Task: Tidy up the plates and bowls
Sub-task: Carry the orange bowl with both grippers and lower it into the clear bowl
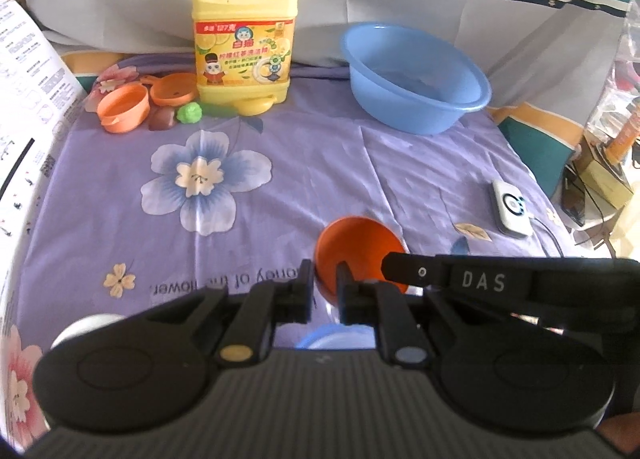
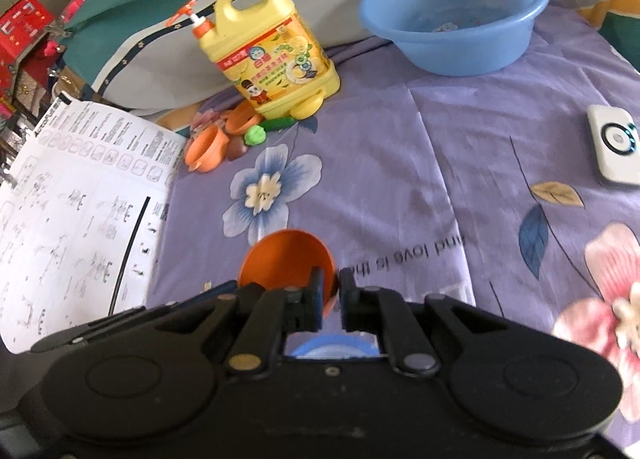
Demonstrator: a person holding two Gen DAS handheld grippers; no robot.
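Observation:
An orange bowl point(image 1: 360, 255) is held tilted above the purple flowered cloth. My left gripper point(image 1: 325, 279) is shut on its left rim. My right gripper point(image 2: 331, 287) is shut on the bowl's point(image 2: 286, 259) right rim; its arm reaches in from the right in the left wrist view. Below the bowl, part of a blue-rimmed plate point(image 1: 336, 339) shows between the fingers, and also in the right wrist view point(image 2: 334, 345). A large blue basin point(image 1: 416, 77) stands at the back right.
A yellow detergent jug point(image 1: 244, 43) stands at the back. Small orange cups point(image 1: 124, 107) and green toys point(image 1: 189, 113) lie beside it. A printed sheet point(image 2: 72, 211) lies at the left. A white device point(image 1: 512, 207) with a cable lies at the right.

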